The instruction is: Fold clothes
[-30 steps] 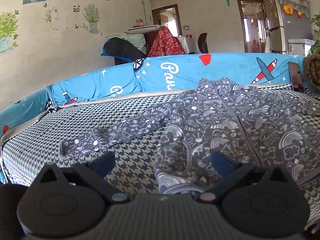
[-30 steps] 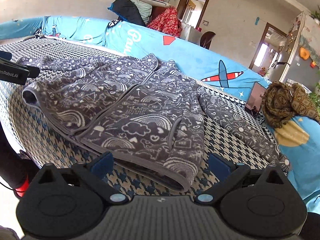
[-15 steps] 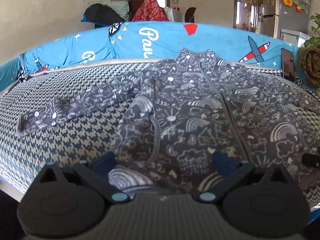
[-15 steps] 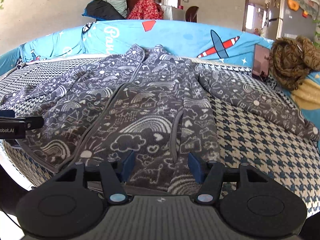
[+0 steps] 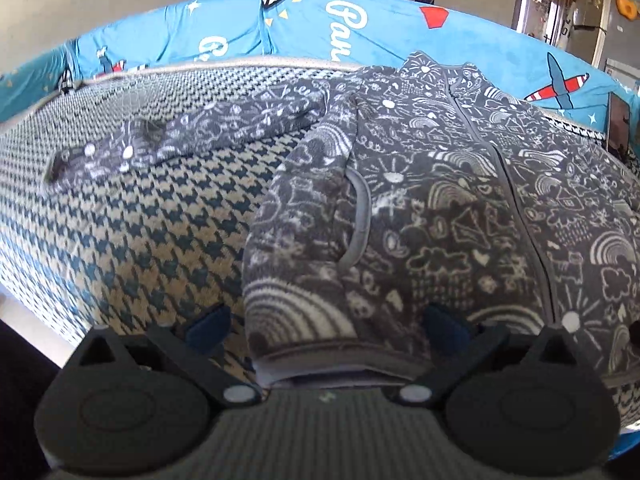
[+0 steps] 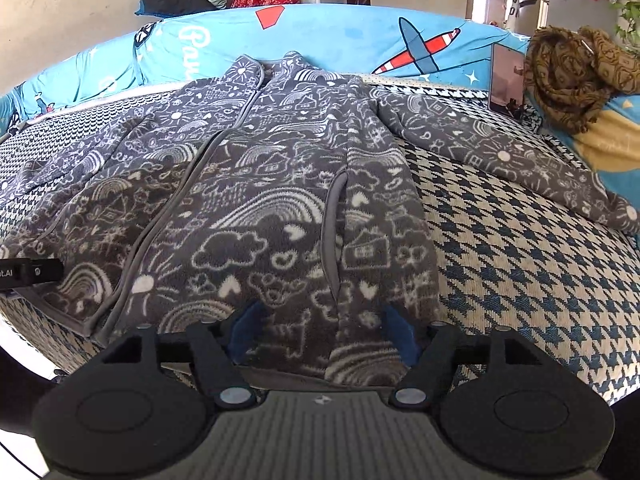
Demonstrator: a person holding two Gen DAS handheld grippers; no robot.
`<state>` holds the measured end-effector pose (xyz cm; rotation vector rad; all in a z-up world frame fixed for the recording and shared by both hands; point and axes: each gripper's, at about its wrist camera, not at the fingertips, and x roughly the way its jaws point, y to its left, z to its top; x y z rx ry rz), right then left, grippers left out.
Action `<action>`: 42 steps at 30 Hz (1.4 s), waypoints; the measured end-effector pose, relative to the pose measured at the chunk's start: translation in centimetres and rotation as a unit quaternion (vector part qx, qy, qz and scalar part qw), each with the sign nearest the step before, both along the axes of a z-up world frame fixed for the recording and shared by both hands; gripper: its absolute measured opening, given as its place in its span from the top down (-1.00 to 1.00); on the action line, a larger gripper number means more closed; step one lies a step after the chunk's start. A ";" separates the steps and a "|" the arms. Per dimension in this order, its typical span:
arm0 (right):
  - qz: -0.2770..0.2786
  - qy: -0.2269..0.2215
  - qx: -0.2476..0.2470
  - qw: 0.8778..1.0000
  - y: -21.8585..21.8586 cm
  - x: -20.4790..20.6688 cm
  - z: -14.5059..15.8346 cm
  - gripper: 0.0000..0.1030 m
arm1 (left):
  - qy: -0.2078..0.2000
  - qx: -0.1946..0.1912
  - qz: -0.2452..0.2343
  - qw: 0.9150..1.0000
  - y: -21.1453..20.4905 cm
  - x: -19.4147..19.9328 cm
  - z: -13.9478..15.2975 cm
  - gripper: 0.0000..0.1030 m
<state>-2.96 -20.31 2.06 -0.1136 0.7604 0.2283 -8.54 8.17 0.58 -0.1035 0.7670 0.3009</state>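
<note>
A grey fleece jacket (image 5: pixel 440 200) with white doodle print lies face up and zipped on a houndstooth cover (image 5: pixel 140 240). Its sleeves are spread out to both sides. My left gripper (image 5: pixel 326 328) stands open at the hem's left corner, and the fabric lies between its blue pads without being pinched. In the right wrist view the jacket (image 6: pixel 260 200) fills the middle. My right gripper (image 6: pixel 322 330) straddles the hem near the right pocket seam. Its jaws are opening, with fleece between them that the pads do not press. The left gripper's tip (image 6: pixel 30 272) shows at the left edge.
A blue airplane-print cushion (image 6: pixel 340 36) backs the houndstooth cover (image 6: pixel 520 260). A brown scarf (image 6: pixel 576 72) and a dark phone (image 6: pixel 506 80) sit at the far right. The right sleeve (image 6: pixel 500 152) reaches toward them. The cover's near edge drops off just below the hem.
Both grippers have come down and forward to the jacket's hem. The right gripper's jaws narrowed from wide open, then spread a little again. The left jaws stayed wide.
</note>
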 end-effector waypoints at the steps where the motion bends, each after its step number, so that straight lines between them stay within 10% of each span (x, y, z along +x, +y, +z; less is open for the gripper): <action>1: 0.001 0.001 0.000 1.000 0.0 0.0 0.0 -0.42 | -0.003 0.022 0.000 1.000 -0.4 -0.2 0.3 -1.00; 18: 0.001 0.000 0.033 0.999 -0.3 -0.2 0.4 -0.58 | -0.084 0.019 -0.027 0.996 -2.2 1.0 4.5 -1.00; 25: 0.008 -0.062 0.030 0.998 0.1 -1.2 1.3 -0.58 | -0.066 -0.014 -0.028 0.997 -2.5 6.5 3.0 -1.00; 42: -0.002 -0.022 0.025 0.999 0.6 0.1 -0.1 -0.66 | -0.029 -0.037 0.039 0.998 -1.2 8.7 -0.5 -1.00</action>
